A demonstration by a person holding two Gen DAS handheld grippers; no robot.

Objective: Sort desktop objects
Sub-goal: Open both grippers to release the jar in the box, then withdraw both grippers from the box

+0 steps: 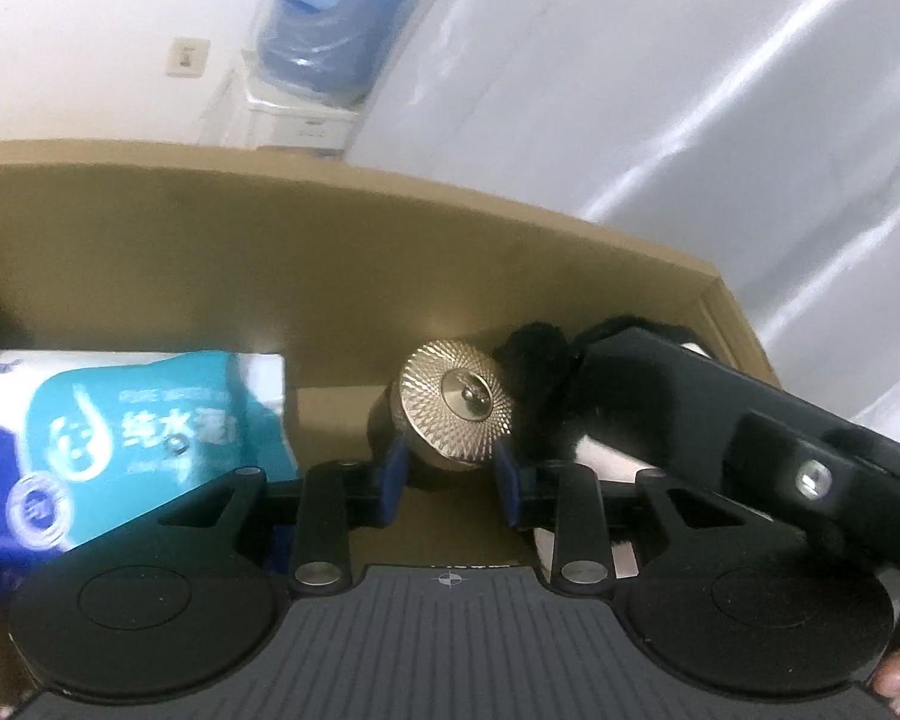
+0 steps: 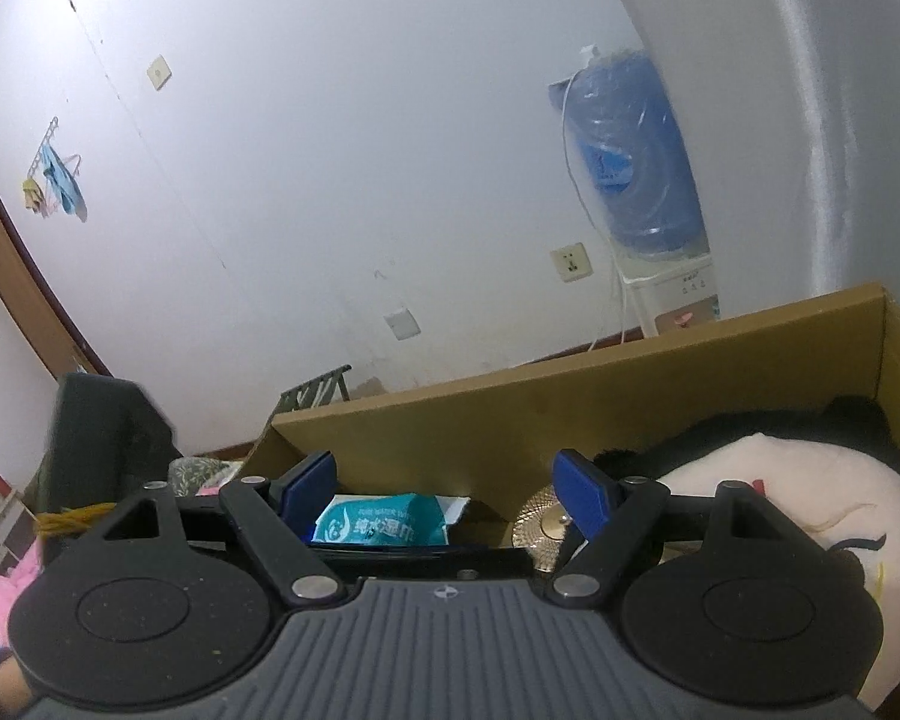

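My left gripper is inside a cardboard box, its blue pads on either side of a dark jar with a gold knurled lid. A teal and white wet-wipes pack lies in the box to the left. A black and white plush toy lies to the right, partly hidden by the black body of my right gripper. In the right wrist view my right gripper is open and empty above the box, over the wipes pack, the gold lid and the plush toy.
A water dispenser with a blue bottle stands behind the box against the white wall. A dark chair, a drying rack and pink cloth are at the left. A shiny white curtain hangs at the right.
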